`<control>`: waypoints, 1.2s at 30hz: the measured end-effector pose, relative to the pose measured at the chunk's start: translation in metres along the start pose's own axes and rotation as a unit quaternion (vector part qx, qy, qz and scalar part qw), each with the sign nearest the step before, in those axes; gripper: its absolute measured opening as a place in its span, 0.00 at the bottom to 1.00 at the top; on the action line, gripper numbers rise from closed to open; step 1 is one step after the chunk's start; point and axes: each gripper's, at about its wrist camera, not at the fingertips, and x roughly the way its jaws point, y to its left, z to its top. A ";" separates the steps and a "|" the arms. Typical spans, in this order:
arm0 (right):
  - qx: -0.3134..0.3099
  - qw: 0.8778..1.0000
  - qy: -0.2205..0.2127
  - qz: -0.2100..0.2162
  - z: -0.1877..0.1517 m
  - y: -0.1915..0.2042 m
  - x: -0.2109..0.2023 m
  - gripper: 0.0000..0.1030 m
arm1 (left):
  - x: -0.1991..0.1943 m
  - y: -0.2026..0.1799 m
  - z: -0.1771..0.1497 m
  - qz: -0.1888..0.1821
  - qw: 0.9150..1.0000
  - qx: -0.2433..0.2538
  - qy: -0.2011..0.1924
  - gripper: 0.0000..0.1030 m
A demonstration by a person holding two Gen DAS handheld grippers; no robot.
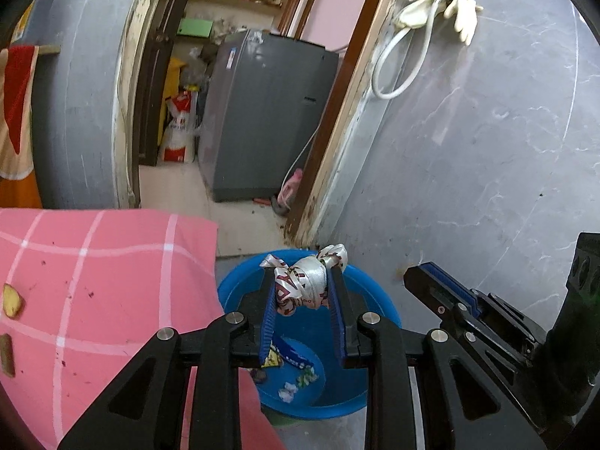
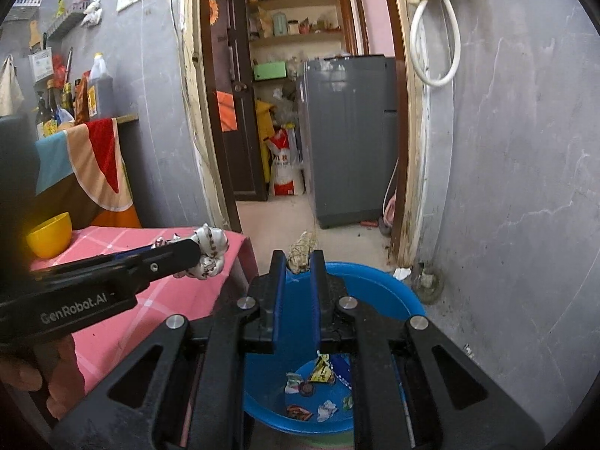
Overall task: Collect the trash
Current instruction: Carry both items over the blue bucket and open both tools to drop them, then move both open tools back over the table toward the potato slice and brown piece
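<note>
My left gripper (image 1: 302,275) is shut on a crumpled white wrapper with red print (image 1: 309,285), pinched between its blue pads above the blue tub (image 1: 375,294). The right wrist view shows the same wrapper (image 2: 212,249) at the left gripper's (image 2: 195,257) tip, over the corner of the pink table. My right gripper (image 2: 299,258) is shut on a small crumpled brownish scrap (image 2: 303,251), held over the far rim of the blue tub (image 2: 397,296). Several wrappers (image 2: 318,386) lie in the bottom of the tub. In the left wrist view the right gripper (image 1: 427,275) is to the right of the tub.
A table with a pink checked cloth (image 1: 93,281) stands left of the tub, with peel scraps (image 1: 13,302) and a yellow bowl (image 2: 50,234) on it. A grey wall (image 1: 487,168) closes the right side. Beyond a doorway stands a grey appliance (image 1: 270,112). A hand (image 2: 22,375) grips the left tool.
</note>
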 end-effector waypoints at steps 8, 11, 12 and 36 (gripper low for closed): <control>0.016 1.000 0.023 -0.005 -0.002 -0.006 0.010 0.23 | 0.008 0.003 -0.007 0.014 1.000 -0.004 0.021 0.36; 0.022 0.999 0.024 -0.008 -0.002 -0.008 0.010 0.24 | 0.004 0.007 -0.008 0.018 1.000 -0.005 0.019 0.39; 0.023 0.999 0.024 -0.009 -0.001 -0.008 0.010 0.27 | 0.003 0.008 -0.007 0.018 1.000 -0.005 0.017 0.41; 0.027 0.997 -0.073 -0.013 0.012 0.011 -0.017 1.00 | -0.066 0.052 -0.004 0.124 0.986 -0.015 -0.110 0.98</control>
